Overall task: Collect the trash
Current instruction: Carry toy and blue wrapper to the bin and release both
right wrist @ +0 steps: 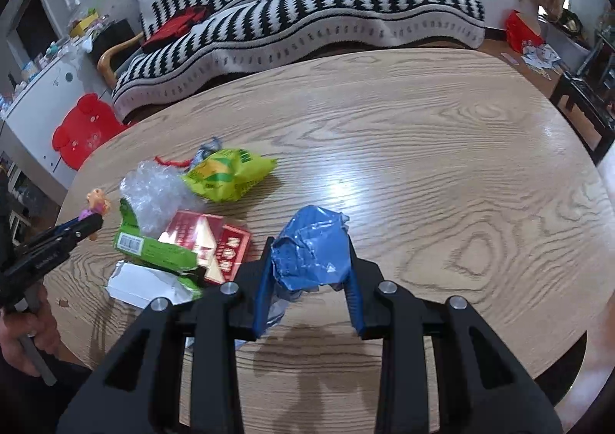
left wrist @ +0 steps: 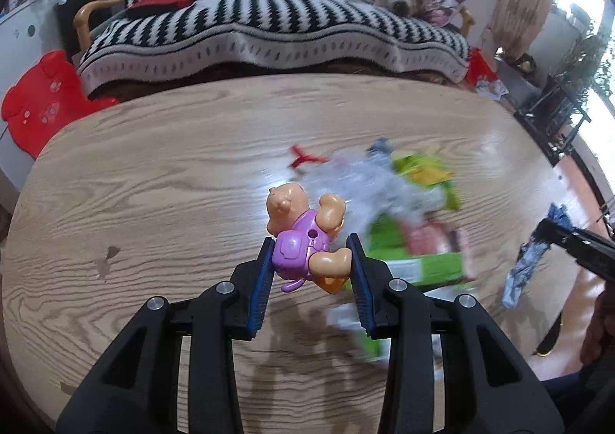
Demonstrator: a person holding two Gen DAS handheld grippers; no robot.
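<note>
The left gripper clamps a small plastic bear figurine (purple outfit) above the wooden table. Rightward lies a litter pile: bubble wrap, green snack bag, red box. The right gripper pinches a crumpled blue wrapper.

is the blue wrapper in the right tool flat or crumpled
Crumpled: the blue foil wrapper bunches in creased folds between the right tool's pads, lifted off the wooden table.

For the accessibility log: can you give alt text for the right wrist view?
The right hand-held gripper is shut on a crumpled blue wrapper above a wooden table. To its left lie a green snack bag, bubble wrap and red and green boxes; the left hand-held gripper holds a small toy figure.
</note>
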